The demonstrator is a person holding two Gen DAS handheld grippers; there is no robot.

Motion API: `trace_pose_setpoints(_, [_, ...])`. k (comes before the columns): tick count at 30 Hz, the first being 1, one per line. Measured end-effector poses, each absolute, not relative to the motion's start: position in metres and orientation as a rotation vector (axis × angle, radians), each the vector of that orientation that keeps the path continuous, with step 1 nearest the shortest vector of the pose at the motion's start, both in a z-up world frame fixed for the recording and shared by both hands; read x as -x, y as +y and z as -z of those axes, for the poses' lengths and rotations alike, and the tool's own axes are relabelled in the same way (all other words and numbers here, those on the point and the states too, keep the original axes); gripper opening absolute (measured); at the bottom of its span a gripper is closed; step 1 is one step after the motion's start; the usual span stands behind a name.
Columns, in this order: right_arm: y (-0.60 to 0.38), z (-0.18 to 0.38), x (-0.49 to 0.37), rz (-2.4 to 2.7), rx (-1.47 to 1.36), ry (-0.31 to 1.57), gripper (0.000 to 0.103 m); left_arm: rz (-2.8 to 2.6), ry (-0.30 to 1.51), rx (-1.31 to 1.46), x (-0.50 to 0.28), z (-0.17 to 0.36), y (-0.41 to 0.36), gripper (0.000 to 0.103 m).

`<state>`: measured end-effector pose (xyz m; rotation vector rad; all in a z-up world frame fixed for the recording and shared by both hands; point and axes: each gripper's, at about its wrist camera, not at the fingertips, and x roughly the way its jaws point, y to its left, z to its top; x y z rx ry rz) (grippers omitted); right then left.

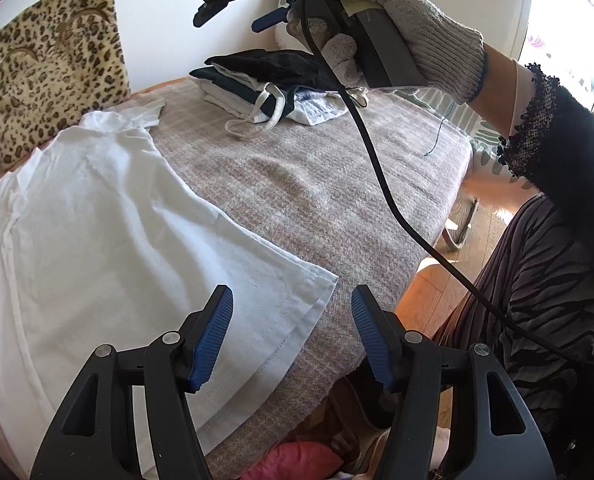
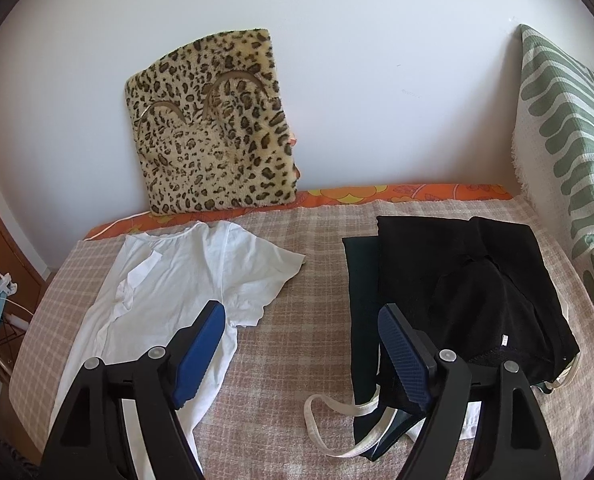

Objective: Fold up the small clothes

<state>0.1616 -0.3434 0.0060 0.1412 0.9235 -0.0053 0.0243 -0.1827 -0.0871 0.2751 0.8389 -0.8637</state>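
With both my left gripper (image 1: 293, 336) and right gripper (image 2: 301, 352) gaping and empty, the white shirt (image 2: 185, 280) lies at ten o'clock; I might snag the loose strap (image 2: 337, 412) at six o'clock.

Leopard-print cushion (image 2: 213, 128) against the wall (image 2: 377, 60) — green-striped pillow (image 2: 565, 152) right.

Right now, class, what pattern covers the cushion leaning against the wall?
Leopard print: dark spots on tan fur. The cushion shows best in the right wrist view.

"DAS" shows on the right gripper (image 1: 271, 20).
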Motion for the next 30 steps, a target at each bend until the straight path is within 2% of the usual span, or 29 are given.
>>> trace_pose_setpoints(7, [-0.359, 0.011, -0.165, 0.016, -0.152, 0.961, 0.081, 0.899, 0.831, -0.273, -0.03, 0.092, -0.194, 0.06])
trace_pose_setpoints(11, [-0.363, 0.014, -0.167, 0.016, -0.152, 0.961, 0.081, 0.908, 0.861, -0.283, -0.035, 0.099, -0.203, 0.046])
trace_pose_setpoints(24, [-0.366, 0.018, -0.18, -0.008, -0.21, 0.958, 0.081, 0.892, 0.88, -0.371, -0.034, 0.112, -0.223, 0.046])
trace_pose_setpoints(25, [-0.366, 0.018, -0.181, -0.009, -0.214, 0.96, 0.081, 0.889, 0.869, -0.385, -0.033, 0.112, -0.225, 0.044])
trace_pose_setpoints(27, [-0.364, 0.02, -0.186, -0.014, -0.225, 0.965, 0.081, 0.882, 0.838, -0.409, -0.033, 0.113, -0.226, 0.024])
trace_pose_setpoints(28, [-0.363, 0.02, -0.189, -0.017, -0.232, 0.967, 0.081, 0.89, 0.834, -0.395, -0.034, 0.113, -0.224, 0.02])
trace_pose_setpoints(29, [-0.362, 0.021, -0.192, -0.021, -0.238, 0.968, 0.081, 0.897, 0.838, -0.369, -0.038, 0.112, -0.221, 0.011])
trace_pose_setpoints(30, [-0.359, 0.022, -0.196, -0.027, -0.243, 0.97, 0.081, 0.904, 0.853, -0.336, -0.043, 0.112, -0.218, 0.008])
